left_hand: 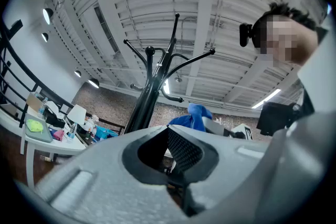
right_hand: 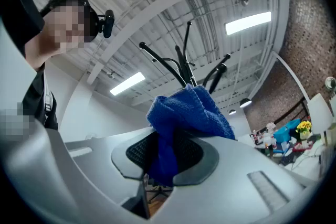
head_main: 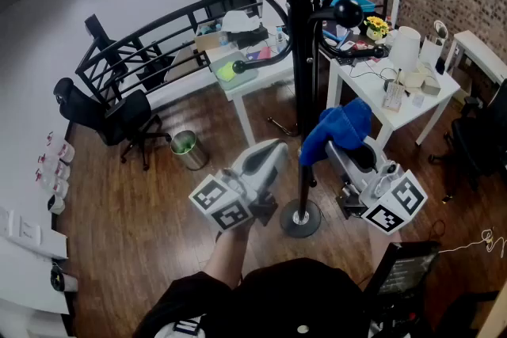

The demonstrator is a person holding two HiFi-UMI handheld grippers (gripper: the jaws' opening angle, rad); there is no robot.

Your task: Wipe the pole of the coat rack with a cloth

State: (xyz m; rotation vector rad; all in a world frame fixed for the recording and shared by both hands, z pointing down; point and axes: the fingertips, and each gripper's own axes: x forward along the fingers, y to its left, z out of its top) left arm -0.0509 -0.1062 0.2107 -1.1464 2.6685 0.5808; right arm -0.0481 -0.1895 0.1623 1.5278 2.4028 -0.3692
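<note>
- The right gripper [right_hand: 165, 150] has its jaws closed on a blue cloth [right_hand: 185, 112]. One fold is pinched between the dark pads and the rest bunches up above them.
- The left gripper [left_hand: 168, 136] has its jaws together with nothing between them.
- In the head view, the left gripper [head_main: 268, 158] is just left of the coat rack's pole [head_main: 303, 51]. The right gripper [head_main: 339, 153] is just right of it, so the pole stands between them.
- The cloth [head_main: 339, 129] is a deep blue, nubbly towel, crumpled, low beside the pole. Its lower corner reaches the pole's edge, but I cannot tell whether they touch.
- The pole is glossy black and upright on a round base [head_main: 301, 219] on the dark wood floor. Curved hooks branch off higher up.
- Behind the rack stand two cluttered white tables [head_main: 400, 113], with a black railing beyond them. A small bin [head_main: 186, 148] and an office chair [head_main: 119, 119] are to the left.
- Only the left gripper view shows pole [left_hand: 140, 108] and cloth [left_hand: 197, 115] side by side from below.
</note>
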